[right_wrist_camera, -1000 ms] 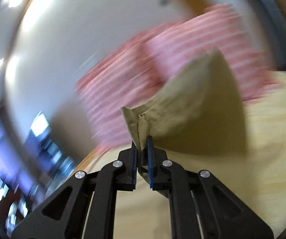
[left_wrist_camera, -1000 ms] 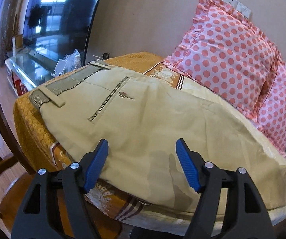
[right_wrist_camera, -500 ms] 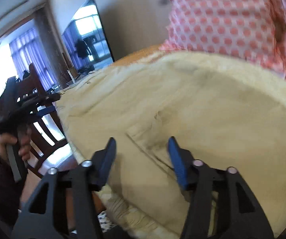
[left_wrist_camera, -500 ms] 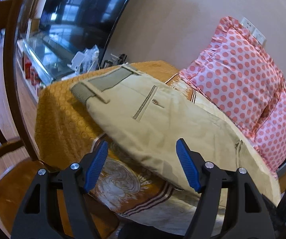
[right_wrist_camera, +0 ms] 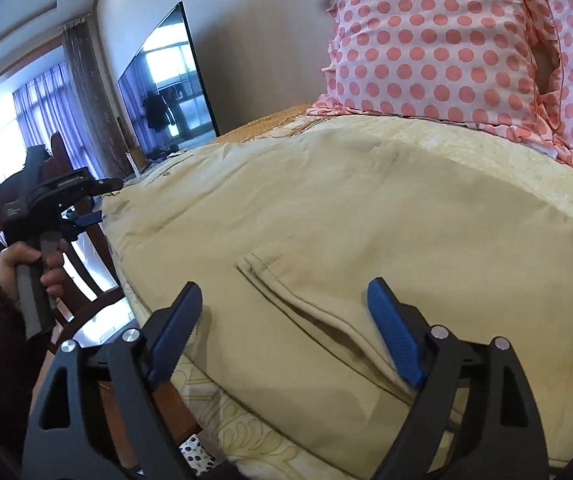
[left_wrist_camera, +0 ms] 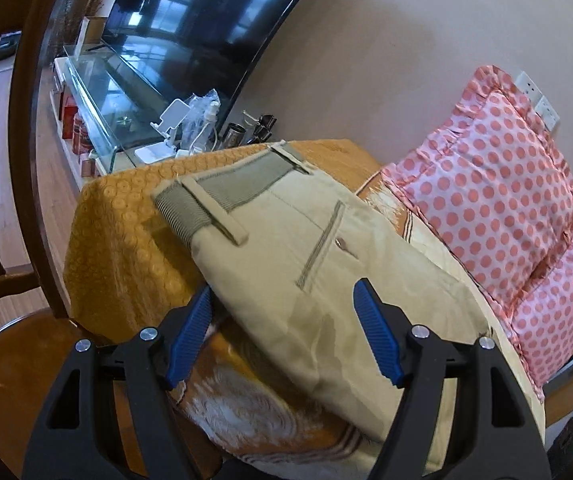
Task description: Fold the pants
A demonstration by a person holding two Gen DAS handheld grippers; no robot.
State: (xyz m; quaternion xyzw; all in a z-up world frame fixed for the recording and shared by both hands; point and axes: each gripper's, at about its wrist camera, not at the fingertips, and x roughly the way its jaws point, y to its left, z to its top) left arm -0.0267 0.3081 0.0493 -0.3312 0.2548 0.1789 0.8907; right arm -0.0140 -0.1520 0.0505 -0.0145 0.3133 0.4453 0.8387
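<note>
Beige pants (left_wrist_camera: 326, 280) lie folded on a cushioned seat, waistband (left_wrist_camera: 222, 188) with belt loops toward the far left, a back pocket facing up. My left gripper (left_wrist_camera: 286, 332) is open and empty, hovering just before the pants' near edge. In the right wrist view the pants (right_wrist_camera: 366, 208) spread flat, a folded-over hem (right_wrist_camera: 286, 280) lying on top. My right gripper (right_wrist_camera: 286, 328) is open and empty, just above that hem. The left gripper (right_wrist_camera: 86, 204) shows there in a hand at the far left.
Pink polka-dot pillows (left_wrist_camera: 506, 208) lean on the wall behind the pants, also in the right wrist view (right_wrist_camera: 446, 40). An orange patterned cover (left_wrist_camera: 118, 248) drapes the seat. A TV (left_wrist_camera: 206, 20) and a glass stand (left_wrist_camera: 106, 92) with clutter stand left. A wooden chair (left_wrist_camera: 18, 160) is near.
My right gripper has let go of the pants hem it held up a second ago; the hem now lies on the pants. My left gripper drew back, then came closer again.
</note>
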